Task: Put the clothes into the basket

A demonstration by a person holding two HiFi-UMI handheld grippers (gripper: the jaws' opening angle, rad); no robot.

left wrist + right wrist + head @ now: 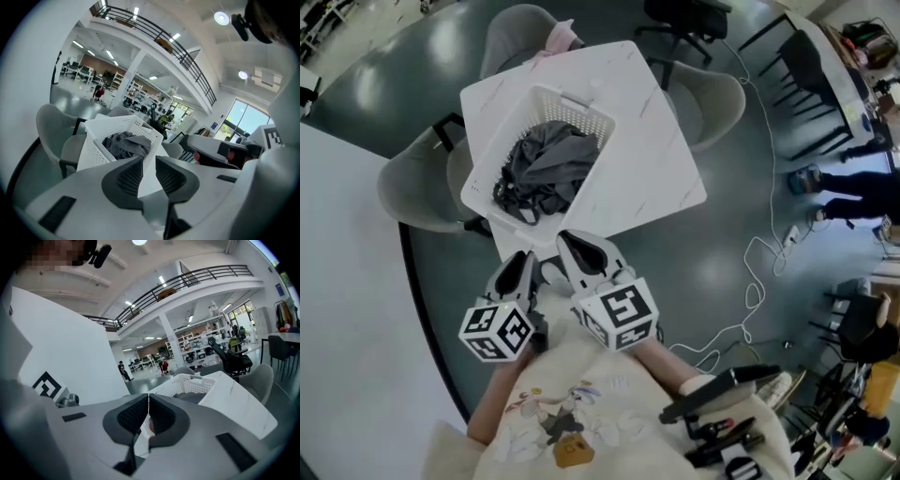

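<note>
Left hand-held gripper (522,262): jaws stand a little apart with nothing between them; through the gap its own view (149,161) shows only bare worktop and the basket beyond.
White perforated plastic laundry basket (581,101): stands on the worktop, ahead of both hand-held grippers and just past the worktop's near corner.
Basket's long axis: in the head view it runs on a slant, from near-left to far-right.
Crumpled dark grey clothes (546,164): lie heaped inside the basket, below its rim, touching neither hand-held gripper.
Right hand-held gripper (581,246): jaws are together, tip against tip (148,397), and grip nothing.
White marble-look square worktop (647,150): bare to the right of the basket.
Bearing: the clothes lie straight ahead and slightly left of the pair; the left hand-held gripper looks a shade nearer the basket's near end.
Progress, as a judgement: every dark garment in sight is already in the basket, so the task looks done or nearly so.
Doubt: a pale pink thing (561,37) on the far grey chair may be cloth; I cannot tell.
</note>
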